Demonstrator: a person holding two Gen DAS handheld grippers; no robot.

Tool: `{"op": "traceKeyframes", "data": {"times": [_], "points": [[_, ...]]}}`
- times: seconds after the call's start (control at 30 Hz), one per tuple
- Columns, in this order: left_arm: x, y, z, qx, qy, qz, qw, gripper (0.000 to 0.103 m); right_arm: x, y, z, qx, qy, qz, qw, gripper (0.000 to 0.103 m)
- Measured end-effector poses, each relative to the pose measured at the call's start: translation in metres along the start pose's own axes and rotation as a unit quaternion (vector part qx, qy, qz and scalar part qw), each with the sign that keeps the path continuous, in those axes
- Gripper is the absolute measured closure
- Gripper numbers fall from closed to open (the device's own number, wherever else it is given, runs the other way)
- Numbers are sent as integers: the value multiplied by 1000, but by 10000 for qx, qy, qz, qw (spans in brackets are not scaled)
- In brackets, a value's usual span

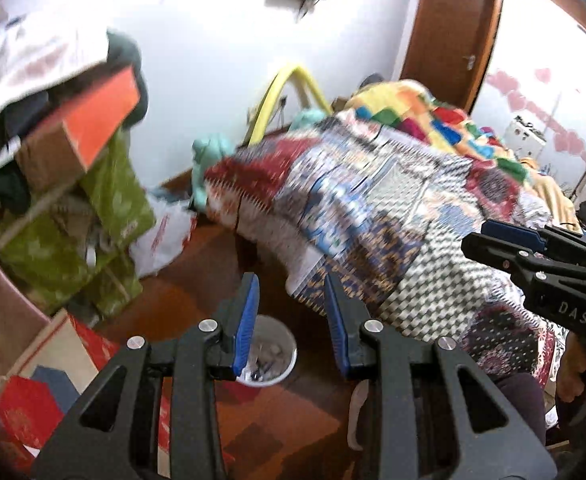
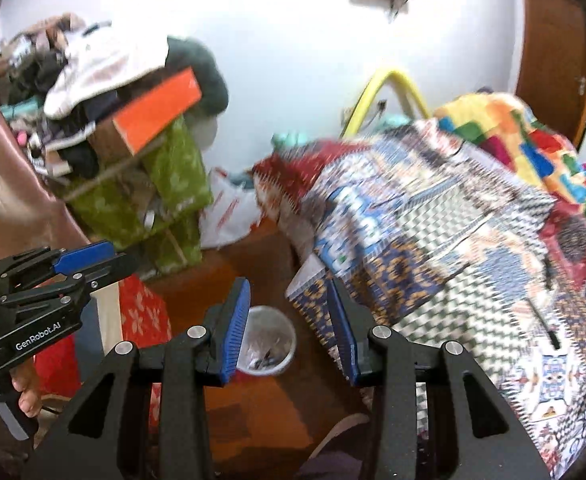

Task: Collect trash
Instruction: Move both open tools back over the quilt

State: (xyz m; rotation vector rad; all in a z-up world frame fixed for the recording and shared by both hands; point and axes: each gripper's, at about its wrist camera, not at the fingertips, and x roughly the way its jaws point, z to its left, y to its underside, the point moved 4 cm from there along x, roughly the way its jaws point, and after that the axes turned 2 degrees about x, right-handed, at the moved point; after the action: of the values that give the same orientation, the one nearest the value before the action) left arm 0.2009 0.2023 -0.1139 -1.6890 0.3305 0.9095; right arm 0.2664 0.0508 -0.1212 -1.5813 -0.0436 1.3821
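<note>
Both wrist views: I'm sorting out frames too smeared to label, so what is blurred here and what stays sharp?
Left wrist view: the left hand-held gripper is crisp, while the patchwork bedspread and orange box are motion-smeared. Right wrist view: the right hand-held gripper is sharp, the room streaked, fisheye-bent at the edges.

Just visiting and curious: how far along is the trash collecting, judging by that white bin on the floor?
The white bin already holds some scraps, so some collecting looks done. Nothing is in hand: the left gripper and right gripper are both open and empty. Possibly left: the white plastic bag beside the bed.
</note>
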Motion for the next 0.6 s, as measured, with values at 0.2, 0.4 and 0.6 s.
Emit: {"op": "traceKeyframes", "data": {"times": [0.2, 0.4, 0.6], "points": [[-30, -19, -53, 321, 145, -455, 9983, 71, -54, 1, -32, 171, 197, -574, 9980, 66], [-32, -35, -114, 602, 439, -608, 9954, 69, -93, 6, -75, 336, 528, -891, 9941, 51], [-14, -56, -176, 719, 647, -645, 9932, 45, -120, 17, -129, 570, 1029, -1083, 9871, 39]]}}
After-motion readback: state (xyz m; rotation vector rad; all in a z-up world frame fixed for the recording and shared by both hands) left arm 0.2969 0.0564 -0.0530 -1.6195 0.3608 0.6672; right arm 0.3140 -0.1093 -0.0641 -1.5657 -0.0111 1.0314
